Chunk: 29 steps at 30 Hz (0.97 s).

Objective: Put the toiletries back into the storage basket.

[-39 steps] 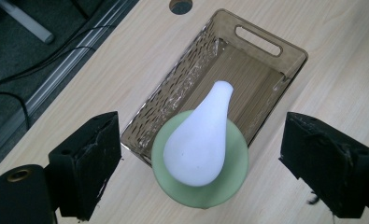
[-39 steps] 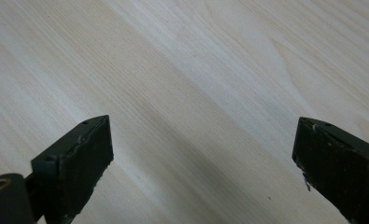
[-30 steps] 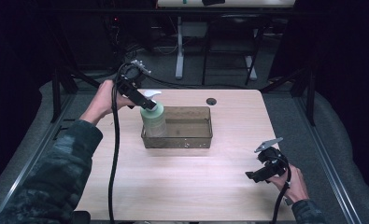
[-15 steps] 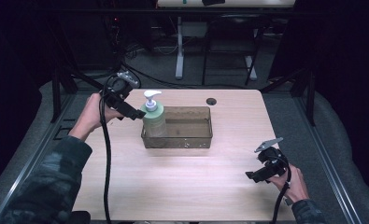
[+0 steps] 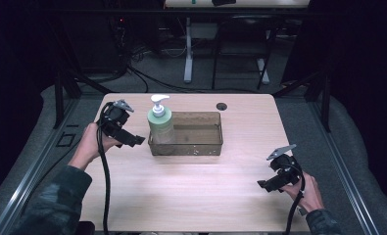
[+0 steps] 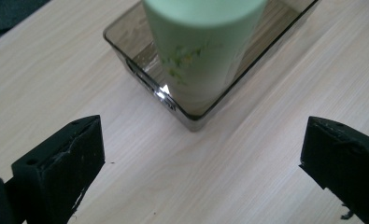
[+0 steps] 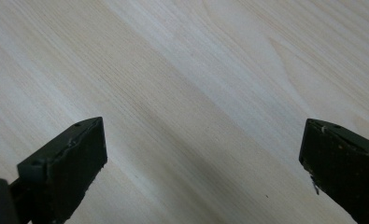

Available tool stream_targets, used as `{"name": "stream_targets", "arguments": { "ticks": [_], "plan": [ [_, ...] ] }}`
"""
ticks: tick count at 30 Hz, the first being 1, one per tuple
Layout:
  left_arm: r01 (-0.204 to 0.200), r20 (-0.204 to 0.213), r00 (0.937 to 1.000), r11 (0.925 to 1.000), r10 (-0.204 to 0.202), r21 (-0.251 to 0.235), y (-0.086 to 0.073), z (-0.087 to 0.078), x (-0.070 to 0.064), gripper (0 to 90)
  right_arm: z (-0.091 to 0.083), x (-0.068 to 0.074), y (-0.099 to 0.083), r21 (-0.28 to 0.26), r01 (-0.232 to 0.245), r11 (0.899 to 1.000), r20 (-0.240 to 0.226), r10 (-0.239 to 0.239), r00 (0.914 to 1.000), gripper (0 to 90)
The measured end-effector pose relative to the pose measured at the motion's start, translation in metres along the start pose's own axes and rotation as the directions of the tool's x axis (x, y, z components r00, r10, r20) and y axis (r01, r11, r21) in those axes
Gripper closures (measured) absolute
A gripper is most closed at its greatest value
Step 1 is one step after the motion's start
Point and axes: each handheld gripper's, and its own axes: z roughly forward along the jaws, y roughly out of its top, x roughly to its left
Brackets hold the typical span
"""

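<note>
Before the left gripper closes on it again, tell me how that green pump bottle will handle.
The pump bottle stands tall and narrow at the left end of the tinted tray, so a high push would probably tip it. Its round, smooth body may slip. The white pump head looks like a poor grip point.

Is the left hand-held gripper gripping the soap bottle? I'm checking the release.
No: the left hand-held gripper stands open, short of the soap bottle in the tray.

A pale wooden table with rounded corners carries 1 smoky transparent tray, set a little left of centre toward the far side. Near the far edge, a small dark round grommet sits in the tabletop.
</note>
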Motion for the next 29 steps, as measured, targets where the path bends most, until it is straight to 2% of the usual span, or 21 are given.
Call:
{"name": "stream_targets", "arguments": {
  "ticks": [6,9,12,18,22,29],
  "plan": [
    [0.035,0.005,0.9994,0.9994,-0.035,0.006,-0.024,0.014,-0.003,0.0,0.001,0.000,0.000,0.007,0.002,1.000,0.000,-0.002,1.0000,0.0],
    [0.042,-0.013,0.9991,0.9991,-0.042,0.012,-0.034,0.020,-0.004,0.0,0.001,0.000,0.000,0.007,-0.003,1.000,-0.002,0.003,1.0000,0.0],
    [0.068,0.001,0.9977,0.9977,-0.068,-0.004,-0.043,0.026,-0.005,0.0,0.002,0.000,0.000,0.009,0.002,1.000,0.002,-0.002,1.0000,0.0],
    [0.104,0.006,0.9946,0.9946,-0.104,0.000,-0.059,0.041,-0.007,0.0,0.002,-0.001,0.000,0.010,0.007,1.000,0.006,-0.007,1.0000,0.0],
    [0.116,0.015,0.9931,0.9931,-0.116,0.019,-0.066,0.049,-0.007,0.0,0.002,-0.001,0.000,0.010,0.004,1.000,0.008,-0.004,1.0000,0.0],
    [0.129,0.023,0.9913,0.9913,-0.130,0.026,-0.072,0.056,-0.007,0.0,0.003,-0.001,0.000,0.012,0.005,1.000,0.008,-0.005,1.0000,0.0]
  ]
}}
